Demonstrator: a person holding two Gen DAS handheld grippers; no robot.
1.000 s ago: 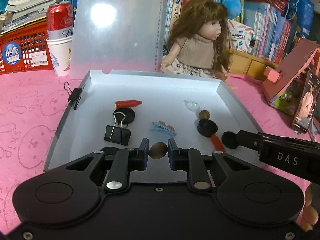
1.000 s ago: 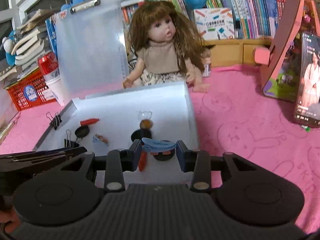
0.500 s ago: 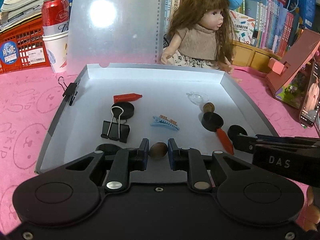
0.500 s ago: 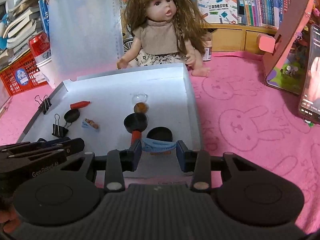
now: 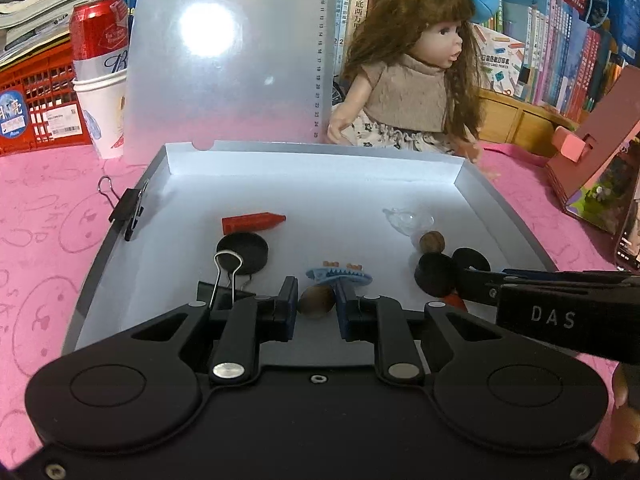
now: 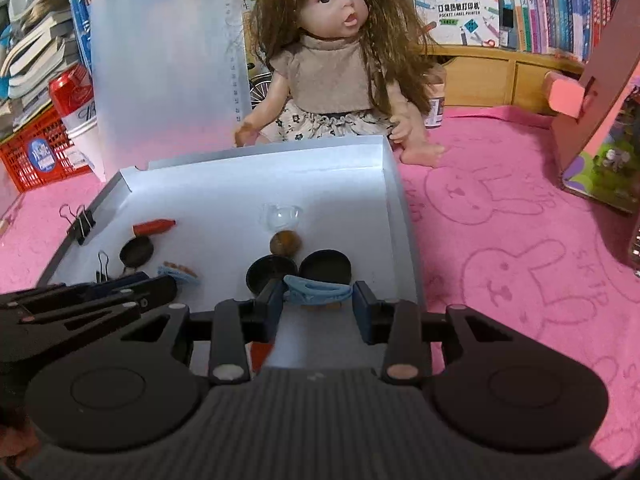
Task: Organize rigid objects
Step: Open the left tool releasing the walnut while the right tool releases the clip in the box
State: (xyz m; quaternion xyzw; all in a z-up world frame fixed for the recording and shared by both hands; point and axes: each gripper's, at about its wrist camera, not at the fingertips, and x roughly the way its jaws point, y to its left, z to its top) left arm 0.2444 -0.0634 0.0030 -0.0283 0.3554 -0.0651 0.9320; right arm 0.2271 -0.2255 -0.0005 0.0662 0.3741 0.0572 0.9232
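My left gripper (image 5: 317,300) is shut on a small brown nut (image 5: 316,299), held over the near part of a shallow white box (image 5: 320,160). My right gripper (image 6: 318,295) is shut on a blue hair clip (image 6: 318,292), above the box's near right corner. Inside the box lie a red crayon (image 5: 253,222), a black disc (image 5: 242,250), a binder clip (image 5: 226,272), another blue hair clip (image 5: 339,275), a clear plastic piece (image 5: 408,219), a second brown nut (image 5: 432,241) and two more black discs (image 6: 325,266).
A black binder clip (image 5: 130,208) grips the box's left wall. Behind the box stand a translucent clipboard (image 5: 228,52), a doll (image 5: 408,80), a can in a paper cup (image 5: 100,76) and a red basket (image 5: 36,100). A pink stand (image 5: 592,152) sits right.
Both grippers have moved forward over the box with their loads still held; the box and doll now look nearer and larger. The right gripper has come further in over the black discs.
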